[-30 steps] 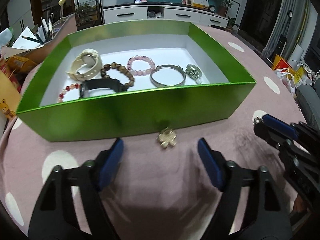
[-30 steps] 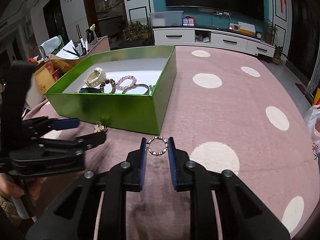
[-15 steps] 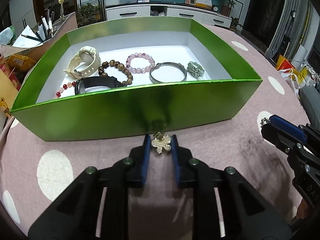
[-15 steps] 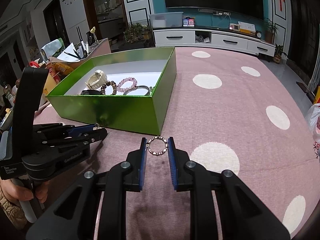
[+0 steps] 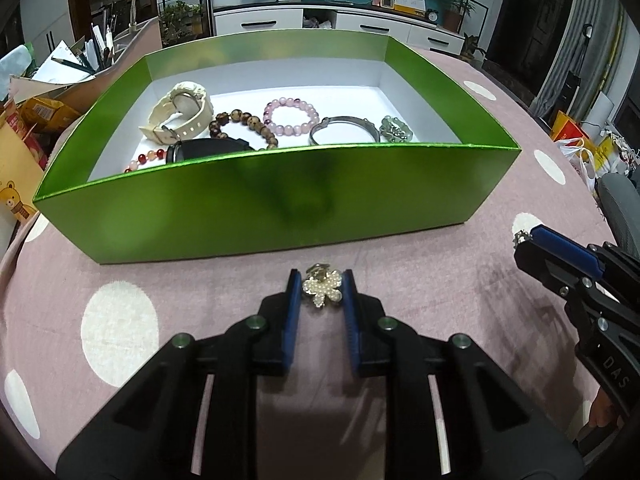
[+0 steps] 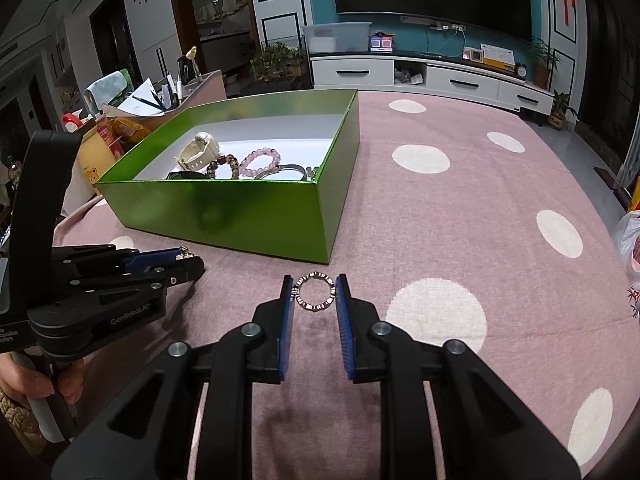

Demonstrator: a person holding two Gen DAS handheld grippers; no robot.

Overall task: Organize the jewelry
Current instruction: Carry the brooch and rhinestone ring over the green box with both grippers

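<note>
Two grippers engaged: left gripper (image 5: pixel 321 294) clamps the brooch (image 5: pixel 322 289); right gripper (image 6: pixel 314 293) clamps the ring (image 6: pixel 314 292), near the box (image 6: pixel 256 212).

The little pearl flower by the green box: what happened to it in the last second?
The left gripper closed its open jaws on the pearl flower brooch. The right gripper kept its hold on the beaded ring; the green box and its contents stayed put.

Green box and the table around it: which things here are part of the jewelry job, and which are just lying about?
Job:
- green box
- pearl flower brooch, in left claw
- small beaded ring, in right claw
- cream watch, pink bead bracelet, silver bangle, already boxed

Lying about:
- snack packets
- pens and papers
</note>
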